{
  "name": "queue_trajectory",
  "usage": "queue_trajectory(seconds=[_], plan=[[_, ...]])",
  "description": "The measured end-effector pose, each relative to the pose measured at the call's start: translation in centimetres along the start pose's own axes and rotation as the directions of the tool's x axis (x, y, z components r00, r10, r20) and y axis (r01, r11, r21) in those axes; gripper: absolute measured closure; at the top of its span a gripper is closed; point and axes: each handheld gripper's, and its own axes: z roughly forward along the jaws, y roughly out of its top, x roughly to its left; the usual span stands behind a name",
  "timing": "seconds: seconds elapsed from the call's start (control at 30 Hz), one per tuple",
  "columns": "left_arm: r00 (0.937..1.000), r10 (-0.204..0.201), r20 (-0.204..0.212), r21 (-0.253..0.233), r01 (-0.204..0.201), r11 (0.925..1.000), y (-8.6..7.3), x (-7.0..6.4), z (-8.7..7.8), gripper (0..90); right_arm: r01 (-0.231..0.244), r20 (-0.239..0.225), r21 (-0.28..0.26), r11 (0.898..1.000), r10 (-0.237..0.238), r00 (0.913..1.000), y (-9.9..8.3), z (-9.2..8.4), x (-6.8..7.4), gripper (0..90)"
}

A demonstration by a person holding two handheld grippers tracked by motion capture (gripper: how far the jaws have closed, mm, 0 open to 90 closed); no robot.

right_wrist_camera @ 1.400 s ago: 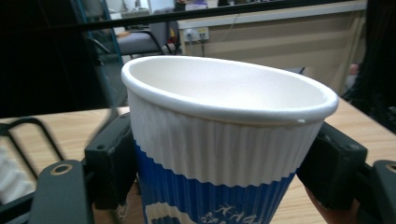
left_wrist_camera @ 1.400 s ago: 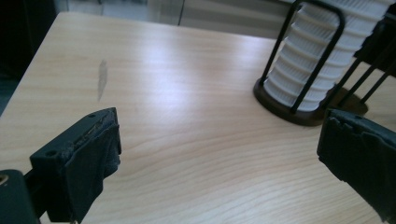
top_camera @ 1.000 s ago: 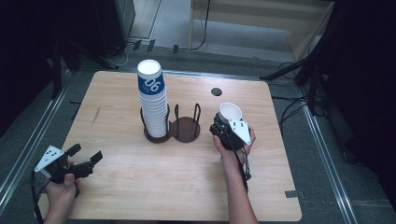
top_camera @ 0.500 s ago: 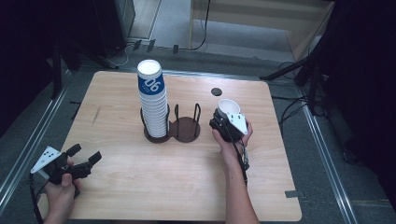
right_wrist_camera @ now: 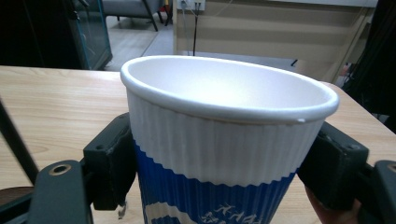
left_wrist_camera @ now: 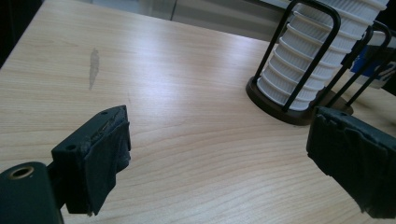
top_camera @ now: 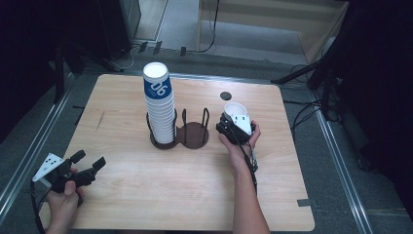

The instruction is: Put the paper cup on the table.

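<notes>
**Right gripper clamped on a paper cup beside the rack, left gripper idle**

From the high view I see my right gripper (top_camera: 235, 123) just right of the dark two-slot cup rack (top_camera: 179, 138), its jaws clamped on a single paper cup (top_camera: 234, 110) that stands upright with its white mouth facing up. The cup sits over the table (top_camera: 160, 195), close to the rack's vacant right slot. The left slot holds a tall stack of cups (top_camera: 159, 107), white-ribbed with a blue band on the top one. My left gripper (top_camera: 86, 165) is well apart from all this, near the table's near-left corner.

In the left gripper view, the two black jaws stand apart with nothing between them, only bare wood; they have just been closing a little. The rack (left_wrist_camera: 299, 109) and the ribbed stack (left_wrist_camera: 308, 56) show ahead at upper right.

In the right gripper view, the cup (right_wrist_camera: 224, 140) is squeezed between both pads (right_wrist_camera: 112, 158), white ribbed top above a blue lower band.
</notes>
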Motion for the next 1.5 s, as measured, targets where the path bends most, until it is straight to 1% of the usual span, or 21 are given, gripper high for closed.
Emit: queue_trajectory(seconds=[0.1, 0.13, 0.17, 0.2, 0.27, 0.33, 0.37, 0.43, 0.67, 0.7, 0.77, 0.93, 0.97, 1.07, 1.17, 1.27, 1.33, 1.4, 1.43, 1.47, 1.5], plan=[[1.0, -0.006, -0.005, 0.012, 0.006, 0.9999, 0.1, 0.0, 0.0, 6.6, -0.004, 0.006, 0.003, 1.0, 0.004, 1.0, -0.1, 0.3, -0.1, 21.2], [0.9999, -0.006, 0.009, 0.016, 0.006, 0.9998, 0.1, 0.1, 0.0, 3.5, -0.007, 0.004, 0.003, 1.0, 0.007, 1.0, -0.2, 0.4, -0.2, 21.2], [0.9999, -0.006, 0.009, 0.016, 0.006, 0.9998, 0.1, 0.1, 0.0, 0.2, -0.007, 0.004, 0.003, 1.0, 0.007, 1.0, -0.2, 0.4, -0.2, 21.2], [0.9998, -0.008, 0.017, 0.021, 0.007, 0.9997, 0.1, 0.1, 0.0, 0.2, -0.01, 0.004, 0.011, 1.0, 0.01, 0.9999, -0.3, 0.5, -0.2, 21.1], [0.9998, -0.018, 0.011, 0.023, 0.018, 0.9996, 0.1, 0.2, -0.1, 0.0, -0.014, 0.01, 0.024, 1.0, 0.014, 0.9999, -0.5, 0.6, -0.2, 21.1], [0.9997, -0.023, 0.008, 0.026, 0.023, 0.9994, 0.2, 0.2, -0.1, 0.0, -0.003, 0.011, 0.032, 0.999, 0.003, 0.9999, -0.6, 0.7, -0.3, 20.9], [0.9997, -0.024, 0.007, 0.03, 0.024, 0.9992, 0.2, 0.3, -0.1, 0.0, -0.019, 0.02, 0.033, 0.999, 0.018, 0.9996, -0.6, 0.8, -0.3, 20.7], [0.9997, -0.023, 0.006, 0.031, 0.023, 0.9992, 0.2, 0.3, -0.1, 0.0, -0.03, 0.017, 0.037, 0.999, 0.03, 0.9994, -0.6, 0.8, -0.5, 20.7], [0.9997, -0.024, 0.004, 0.033, 0.024, 0.9992, 0.2, 0.2, 0.0, 0.0, -0.025, 0.018, 0.069, 0.997, 0.024, 0.9995, -1.1, 0.9, -0.8, 20.1], [0.9996, -0.027, 0.002, 0.034, 0.027, 0.9991, 0.2, 0.2, 0.0, 0.0, -0.009, 0.023, 0.078, 0.997, 0.007, 0.9997, -1.4, 1.0, -0.9, 19.7], [0.9996, -0.027, 0.002, 0.036, 0.027, 0.999, 0.2, 0.2, 0.0, 0.0, -0.007, 0.027, 0.077, 0.997, 0.005, 0.9996, -1.5, 0.9, -1.0, 19.7], [0.9997, -0.025, 0.002, 0.038, 0.025, 0.999, 0.2, 0.2, 0.0, 0.0, -0.021, 0.022, 0.098, 0.995, 0.018, 0.9996, -1.4, 0.7, -1.1, 19.4], [0.9997, -0.024, 0.002, 0.038, 0.024, 0.999, 0.2, 0.2, 0.0, 0.0, -0.021, 0.012, 0.115, 0.993, 0.02, 0.9997, -1.4, 0.6, -1.2, 19.4], [0.9997, -0.024, 0.001, 0.039, 0.024, 0.999, 0.2, 0.2, 0.0, 0.0, -0.006, 0.005, 0.121, 0.993, 0.006, 1.0, -1.4, 0.5, -1.3, 18.7], [0.9998, -0.02, 0.004, 0.041, 0.02, 0.999, 0.2, 0.2, 0.1, 0.0, -0.01, -0.018, 0.136, 0.991, 0.012, 0.9998, -1.7, 0.2, -1.6, 15.3], [0.9997, -0.022, 0.006, 0.04, 0.022, 0.999, 0.2, 0.2, 0.1, 0.0, -0.008, -0.026, 0.141, 0.99, 0.011, 0.9996, -1.9, 0.1, -1.9, 13.3], [0.9997, -0.024, 0.006, 0.041, 0.024, 0.9989, 0.2, 0.2, 0.1, 0.0, -0.018, -0.032, 0.148, 0.989, 0.023, 0.9992, -1.9, 0.0, -2.2, 11.1], [0.9997, -0.024, 0.008, 0.042, 0.023, 0.9988, 0.2, 0.3, 0.1, 0.0, -0.025, -0.072, 0.142, 0.989, 0.035, 0.9968, -1.8, -0.4, -2.6, 4.6], [0.9997, -0.024, 0.009, 0.042, 0.024, 0.9988, 0.2, 0.3, 0.1, 0.0, -0.019, -0.09, 0.139, 0.99, 0.031, 0.9955, -1.7, -0.5, -2.7, 2.7], [0.9997, -0.024, 0.009, 0.042, 0.024, 0.9988, 0.2, 0.3, 0.1, 0.0, -0.019, -0.09, 0.139, 0.99, 0.031, 0.9955, -1.7, -0.5, -2.7, 2.7], [0.9996, -0.026, 0.009, 0.041, 0.025, 0.9988, 0.2, 0.3, 0.1, 0.0, -0.012, -0.118, 0.135, 0.991, 0.028, 0.9926, -1.5, -0.9, -2.8, 1.5]])
